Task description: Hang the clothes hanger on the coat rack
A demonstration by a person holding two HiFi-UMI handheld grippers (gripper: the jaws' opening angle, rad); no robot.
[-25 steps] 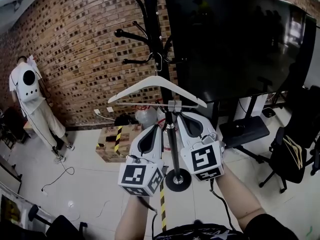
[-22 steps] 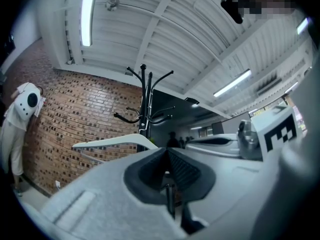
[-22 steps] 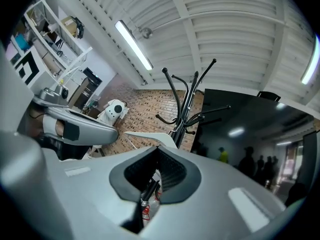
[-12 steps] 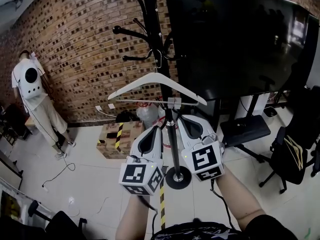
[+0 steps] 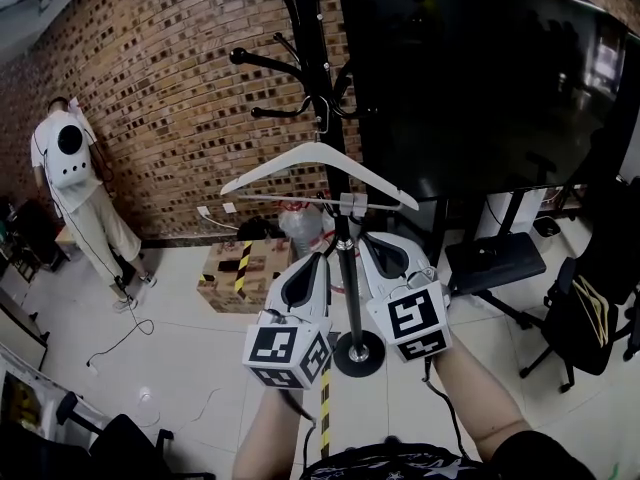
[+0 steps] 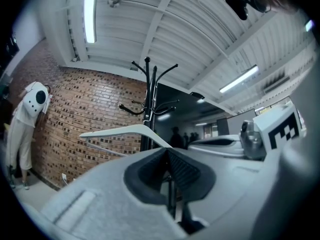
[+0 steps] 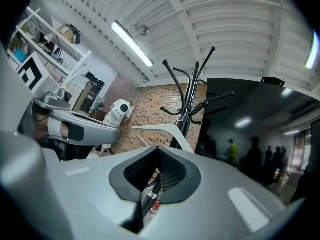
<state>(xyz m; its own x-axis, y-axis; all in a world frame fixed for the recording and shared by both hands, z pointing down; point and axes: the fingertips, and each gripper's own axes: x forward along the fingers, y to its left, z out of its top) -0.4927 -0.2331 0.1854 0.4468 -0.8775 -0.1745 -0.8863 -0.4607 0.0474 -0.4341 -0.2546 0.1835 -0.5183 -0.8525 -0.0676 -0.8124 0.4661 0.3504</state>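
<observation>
A white clothes hanger (image 5: 320,163) hangs by its metal hook (image 5: 320,118) from a low arm of the black coat rack (image 5: 312,58). It sits level in front of the pole. My left gripper (image 5: 318,260) and right gripper (image 5: 366,238) are side by side just below the hanger's bottom bar, one on each side of the pole. Both are shut with nothing between the pads. In the left gripper view the hanger (image 6: 125,131) and rack (image 6: 147,84) lie beyond the shut left gripper (image 6: 167,151). The right gripper view shows the hanger (image 7: 160,129) past the shut right gripper (image 7: 157,150).
The rack's round base (image 5: 358,353) stands on the tiled floor. A large dark screen (image 5: 480,78) on a stand is right behind it. A brick wall (image 5: 160,88) runs to the left, with a white-clad figure (image 5: 75,168) beside it. A taped cardboard box (image 5: 235,273) and black chair (image 5: 590,308) are nearby.
Only the head view has drifted slightly. The hanger stays on the rack arm and both grippers keep their places under it, still shut.
</observation>
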